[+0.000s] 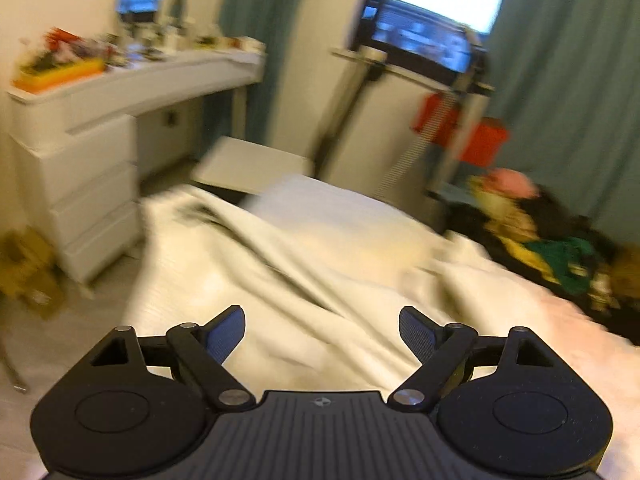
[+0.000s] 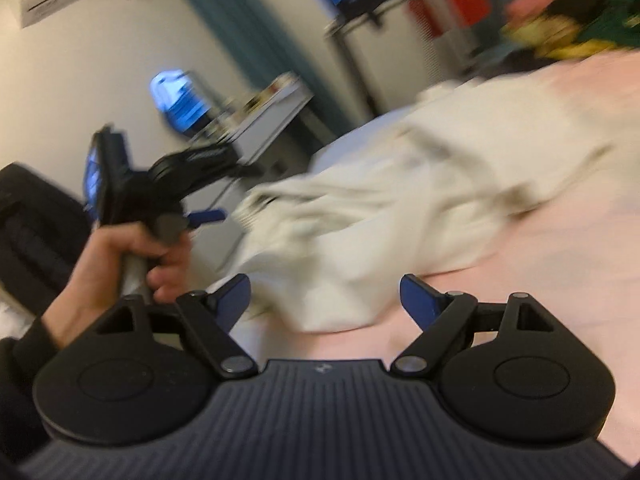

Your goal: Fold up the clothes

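A crumpled white garment (image 1: 304, 264) lies on the pink bed sheet (image 1: 580, 332). My left gripper (image 1: 322, 334) is open and empty, above the near part of the garment. In the right wrist view the same garment (image 2: 400, 208) lies bunched on the pink sheet (image 2: 560, 280). My right gripper (image 2: 326, 300) is open and empty, just short of the garment's near edge. The left gripper (image 2: 192, 200) also shows there, held in a hand at the left, beside the garment's left end. Both views are motion-blurred.
A white dresser (image 1: 80, 168) with cluttered top stands at the left beside the bed. A pile of coloured clothes (image 1: 552, 240) lies at the bed's far right. A metal rack (image 1: 460, 120), a window and green curtains (image 1: 572, 80) stand behind.
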A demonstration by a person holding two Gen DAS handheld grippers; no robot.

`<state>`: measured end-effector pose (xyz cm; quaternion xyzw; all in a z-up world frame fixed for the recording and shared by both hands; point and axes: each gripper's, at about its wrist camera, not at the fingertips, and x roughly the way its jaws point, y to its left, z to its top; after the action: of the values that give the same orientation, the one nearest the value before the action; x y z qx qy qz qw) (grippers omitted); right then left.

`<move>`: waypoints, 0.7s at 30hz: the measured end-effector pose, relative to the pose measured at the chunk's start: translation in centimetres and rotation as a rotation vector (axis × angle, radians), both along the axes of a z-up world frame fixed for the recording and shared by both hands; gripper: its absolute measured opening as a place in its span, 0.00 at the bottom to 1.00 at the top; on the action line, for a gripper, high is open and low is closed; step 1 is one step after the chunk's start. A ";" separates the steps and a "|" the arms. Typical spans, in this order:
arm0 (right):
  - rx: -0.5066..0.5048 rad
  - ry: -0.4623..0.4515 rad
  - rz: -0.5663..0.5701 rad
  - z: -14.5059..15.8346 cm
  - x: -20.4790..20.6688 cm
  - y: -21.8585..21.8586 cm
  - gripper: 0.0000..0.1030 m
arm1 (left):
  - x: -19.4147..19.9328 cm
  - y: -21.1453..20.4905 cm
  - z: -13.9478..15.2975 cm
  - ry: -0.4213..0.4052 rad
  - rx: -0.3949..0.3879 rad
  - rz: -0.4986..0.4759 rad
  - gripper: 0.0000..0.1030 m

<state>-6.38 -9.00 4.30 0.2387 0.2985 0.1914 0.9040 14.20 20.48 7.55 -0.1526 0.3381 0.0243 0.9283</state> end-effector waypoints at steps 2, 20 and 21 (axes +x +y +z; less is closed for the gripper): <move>-0.036 -0.018 -0.082 -0.6 -0.9 -3.5 0.82 | -0.3 -4.0 -0.7 -0.003 -0.054 -0.062 0.82; 0.166 0.115 -0.448 -12.3 5.3 -19.9 0.82 | 7.0 -23.8 -11.6 -0.005 -0.179 -0.202 0.06; 0.169 0.102 -0.467 -12.2 5.4 -20.1 0.82 | 7.0 -25.1 -11.1 -0.044 -0.209 -0.239 0.06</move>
<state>-1.03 -29.10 -7.92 0.3854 0.2635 -0.0106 0.8843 21.19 -4.62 -3.55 -0.2075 0.3339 -0.1250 0.9109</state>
